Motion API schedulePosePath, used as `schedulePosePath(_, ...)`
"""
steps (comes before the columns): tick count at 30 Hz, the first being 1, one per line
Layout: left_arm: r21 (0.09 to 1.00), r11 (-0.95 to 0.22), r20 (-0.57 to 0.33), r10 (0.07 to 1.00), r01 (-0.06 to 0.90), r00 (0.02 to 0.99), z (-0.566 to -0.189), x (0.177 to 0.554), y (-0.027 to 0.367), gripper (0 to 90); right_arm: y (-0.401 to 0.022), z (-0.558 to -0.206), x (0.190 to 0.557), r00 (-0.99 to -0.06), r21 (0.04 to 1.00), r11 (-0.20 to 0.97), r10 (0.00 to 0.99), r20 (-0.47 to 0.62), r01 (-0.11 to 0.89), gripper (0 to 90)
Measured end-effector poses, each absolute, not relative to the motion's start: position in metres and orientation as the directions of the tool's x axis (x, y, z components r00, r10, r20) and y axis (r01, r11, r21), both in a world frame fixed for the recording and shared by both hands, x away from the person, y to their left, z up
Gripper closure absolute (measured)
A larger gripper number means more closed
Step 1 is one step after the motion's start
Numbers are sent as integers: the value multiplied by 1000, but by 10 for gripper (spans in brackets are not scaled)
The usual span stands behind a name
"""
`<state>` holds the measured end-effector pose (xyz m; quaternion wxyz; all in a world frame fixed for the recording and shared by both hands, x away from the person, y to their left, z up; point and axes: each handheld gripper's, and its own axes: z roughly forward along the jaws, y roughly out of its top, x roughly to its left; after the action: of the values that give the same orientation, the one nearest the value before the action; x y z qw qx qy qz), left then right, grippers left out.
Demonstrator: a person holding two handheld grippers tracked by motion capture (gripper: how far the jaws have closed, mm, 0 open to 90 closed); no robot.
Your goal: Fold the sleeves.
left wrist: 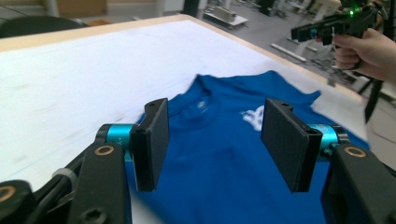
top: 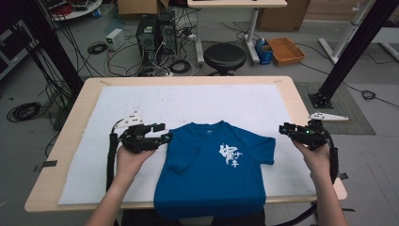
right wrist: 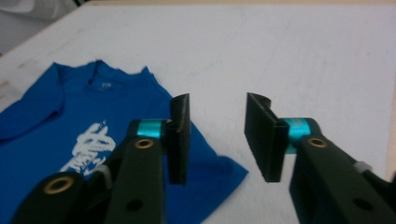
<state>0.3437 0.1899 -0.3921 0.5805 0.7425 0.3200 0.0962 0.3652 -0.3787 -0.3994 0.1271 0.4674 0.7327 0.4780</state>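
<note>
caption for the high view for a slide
Two open handheld grippers, left gripper and right gripper, flank a blue T-shirt with one sleeve folded in.

We note both forearms bare, no sleeves visible. Left gripper (left wrist: pixel 214 142): black body, flat rectangular black pads on cyan collars, brass-ringed pivot holes, black cable along the arm. Right gripper (right wrist: pixel 217 137): same build, green indicator light, grey three-cornered plate on top.
</note>
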Motion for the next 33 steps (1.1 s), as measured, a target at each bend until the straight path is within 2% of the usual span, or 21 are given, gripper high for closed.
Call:
schedulePosePath(7, 916, -147, -199, 639, 372, 743, -409, 328, 234, 421, -371, -430, 386, -513, 731, 202, 827, 228, 651, 695)
schedulePosePath(16, 913, -136, -212, 649, 386, 730, -416, 330, 248, 423, -363, -443, 396, -528, 682, 271, 826, 197, 679, 702)
schedulePosePath(17, 910, -145, -208, 650, 388, 731, -416, 331, 247, 423, -361, -443, 394, -536, 687, 296, 829, 160, 664, 831)
schedulePosePath(18, 909, -148, -206, 652, 389, 730, -416, 331, 247, 423, -361, -443, 394, -548, 688, 305, 821, 160, 658, 869)
schedulePosePath(21, 908, -151, -205, 654, 391, 728, -417, 331, 247, 426, -360, -441, 391, -553, 689, 319, 821, 142, 651, 883)
schedulePosePath(28, 909, -148, -205, 655, 390, 727, -417, 331, 248, 427, -348, -406, 369, -570, 768, 278, 810, 135, 577, 886)
schedulePosePath(30, 907, -151, -208, 653, 394, 728, -418, 331, 247, 427, -324, -384, 356, -605, 794, 306, 790, 95, 525, 886)
schedulePosePath(31, 906, -153, -208, 651, 395, 730, -418, 331, 247, 427, -324, -384, 356, -605, 794, 306, 790, 95, 525, 886)
schedulePosePath(33, 903, -163, -205, 648, 397, 734, -419, 332, 245, 426, -293, -370, 348, -641, 797, 353, 766, 54, 489, 886)
